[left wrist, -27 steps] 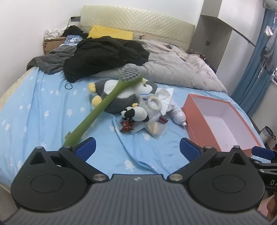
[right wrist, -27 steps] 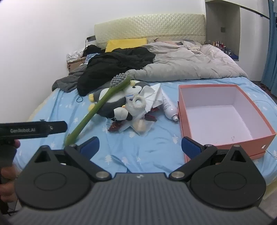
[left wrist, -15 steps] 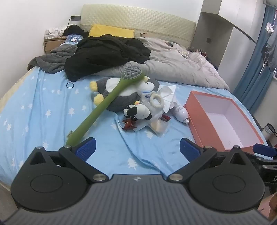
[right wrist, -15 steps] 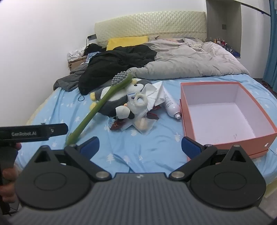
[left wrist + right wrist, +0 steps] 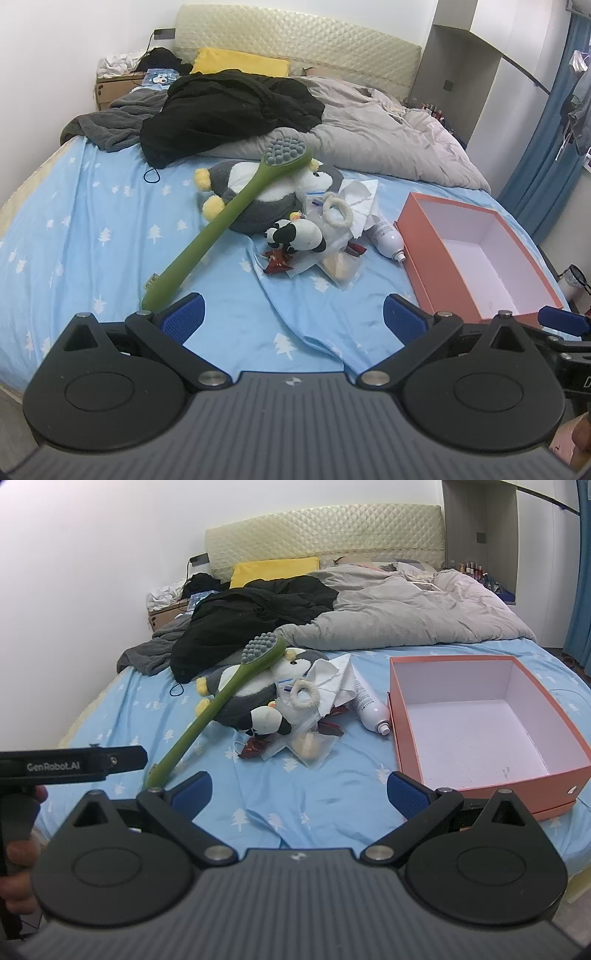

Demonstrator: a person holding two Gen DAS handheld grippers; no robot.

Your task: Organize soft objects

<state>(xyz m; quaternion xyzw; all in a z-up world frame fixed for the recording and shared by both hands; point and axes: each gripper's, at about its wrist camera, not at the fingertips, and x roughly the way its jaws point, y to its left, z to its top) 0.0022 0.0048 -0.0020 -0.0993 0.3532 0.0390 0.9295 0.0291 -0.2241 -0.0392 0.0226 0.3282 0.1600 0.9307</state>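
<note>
A pile lies mid-bed on the blue sheet: a grey penguin plush (image 5: pixel 258 199) (image 5: pixel 243 698), a small panda plush (image 5: pixel 295 236) (image 5: pixel 267 720), a white fluffy ring (image 5: pixel 336 208) (image 5: pixel 304 698), plastic bags, white tissue and a white bottle (image 5: pixel 386 238) (image 5: pixel 371 709). A long green brush (image 5: pixel 225 221) (image 5: pixel 214 709) leans across the penguin. An open orange box (image 5: pixel 476 258) (image 5: pixel 480 723) stands to the right. My left gripper (image 5: pixel 293 319) and right gripper (image 5: pixel 299 794) are both open and empty, over the bed's near edge, short of the pile.
A black garment (image 5: pixel 229 107), grey blanket (image 5: pixel 110 122) and grey duvet (image 5: pixel 388 140) cover the head of the bed. A yellow pillow (image 5: pixel 240 66) lies by the headboard. Blue curtains (image 5: pixel 546 155) hang at the right. The left gripper's body (image 5: pixel 70 764) shows at left in the right wrist view.
Both grippers have drawn back a little from the bed, so the pile and box look slightly farther away. Nothing on the bed has moved.
</note>
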